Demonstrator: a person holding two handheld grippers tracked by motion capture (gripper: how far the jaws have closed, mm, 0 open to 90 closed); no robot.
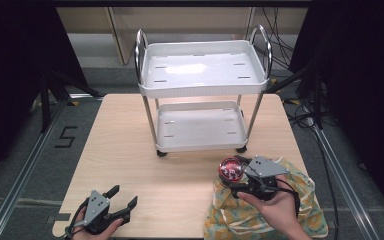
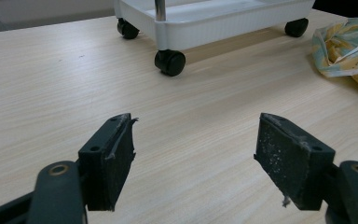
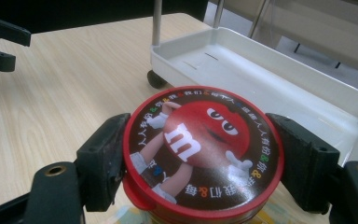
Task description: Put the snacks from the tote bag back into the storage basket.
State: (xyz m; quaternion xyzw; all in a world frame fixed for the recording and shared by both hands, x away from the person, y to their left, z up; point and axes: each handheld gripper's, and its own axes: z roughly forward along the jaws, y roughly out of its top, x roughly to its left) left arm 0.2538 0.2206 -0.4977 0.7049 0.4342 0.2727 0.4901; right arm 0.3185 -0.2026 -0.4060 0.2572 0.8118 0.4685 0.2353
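A round red candy tub [image 3: 203, 149] with a cartoon lid sits between the jaws of my right gripper [image 3: 200, 158], which is shut on its sides. In the high view the tub [image 1: 231, 168] is held above the yellow patterned cloth [image 1: 240, 210] at the table's right front. My left gripper [image 1: 122, 197] rests low near the front left edge, open, with bare wood between its pads [image 2: 114, 158]. The white two-shelf cart [image 1: 202, 90] stands at the table's far middle; both shelves look bare.
The cart's black castors [image 2: 170, 62] stand on the wooden table [image 1: 130, 150] a short way ahead of my left gripper. The cloth [image 2: 345, 46] lies to its right. The cart's lower tray [image 3: 270, 79] is just beyond the tub.
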